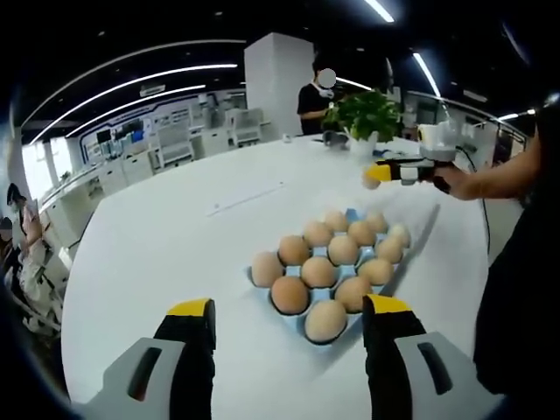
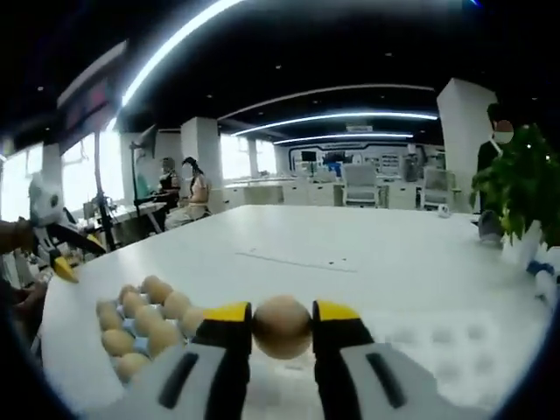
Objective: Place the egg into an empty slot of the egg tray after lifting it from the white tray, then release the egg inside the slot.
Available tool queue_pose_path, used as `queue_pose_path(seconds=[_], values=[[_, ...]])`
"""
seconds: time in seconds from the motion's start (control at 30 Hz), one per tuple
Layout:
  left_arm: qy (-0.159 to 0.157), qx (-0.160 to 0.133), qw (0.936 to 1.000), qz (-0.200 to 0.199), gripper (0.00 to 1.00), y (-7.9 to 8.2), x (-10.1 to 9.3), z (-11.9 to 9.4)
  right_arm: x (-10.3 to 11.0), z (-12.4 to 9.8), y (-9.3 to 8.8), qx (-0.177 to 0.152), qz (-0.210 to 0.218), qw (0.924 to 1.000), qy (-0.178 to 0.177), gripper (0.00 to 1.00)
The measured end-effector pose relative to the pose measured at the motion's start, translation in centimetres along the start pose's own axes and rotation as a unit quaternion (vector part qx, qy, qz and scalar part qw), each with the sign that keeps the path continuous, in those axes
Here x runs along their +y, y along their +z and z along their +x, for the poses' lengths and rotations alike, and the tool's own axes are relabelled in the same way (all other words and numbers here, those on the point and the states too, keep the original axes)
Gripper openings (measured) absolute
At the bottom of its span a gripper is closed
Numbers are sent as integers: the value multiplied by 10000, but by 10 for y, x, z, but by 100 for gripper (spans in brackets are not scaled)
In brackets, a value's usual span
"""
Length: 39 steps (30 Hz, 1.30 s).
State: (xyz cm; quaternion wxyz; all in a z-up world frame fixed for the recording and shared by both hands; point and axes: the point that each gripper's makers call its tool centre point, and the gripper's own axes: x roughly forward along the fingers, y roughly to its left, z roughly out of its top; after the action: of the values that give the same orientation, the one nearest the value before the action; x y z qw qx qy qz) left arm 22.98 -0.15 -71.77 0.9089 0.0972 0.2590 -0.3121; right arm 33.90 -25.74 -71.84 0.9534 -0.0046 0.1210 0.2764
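One egg (image 2: 282, 326) pinched in the right gripper (image 2: 282, 328), held above and beyond the egg tray (image 1: 346, 214); left gripper (image 1: 289, 328) spread, empty.

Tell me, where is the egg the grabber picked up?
The egg sits pinched between the right gripper's yellow-tipped jaws, low and central in the right gripper view, held above the white table with the egg tray to its left.

Open-plan office: dark ceiling with light strips (image 2: 175, 39), white pillar (image 1: 278, 83), potted plant (image 1: 366, 114).
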Motion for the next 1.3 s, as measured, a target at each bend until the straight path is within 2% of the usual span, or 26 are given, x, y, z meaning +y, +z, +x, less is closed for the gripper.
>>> queue_pose_path(seconds=[0.07,0.37,0.9,1.3], values=[[-4,1,10000,-1,69,0,0,0,11,8,-3,44,-81,9998,179,26],[6,24,10000,15,68,-1,0,-2,25,24,-22,296,-16,9987,405,26],[3,34,10000,-1,68,-1,-1,-1,32,27,-29,392,-34,9980,503,26],[12,59,10000,2,67,-2,-1,-1,40,32,-41,587,-18,9961,660,26]])
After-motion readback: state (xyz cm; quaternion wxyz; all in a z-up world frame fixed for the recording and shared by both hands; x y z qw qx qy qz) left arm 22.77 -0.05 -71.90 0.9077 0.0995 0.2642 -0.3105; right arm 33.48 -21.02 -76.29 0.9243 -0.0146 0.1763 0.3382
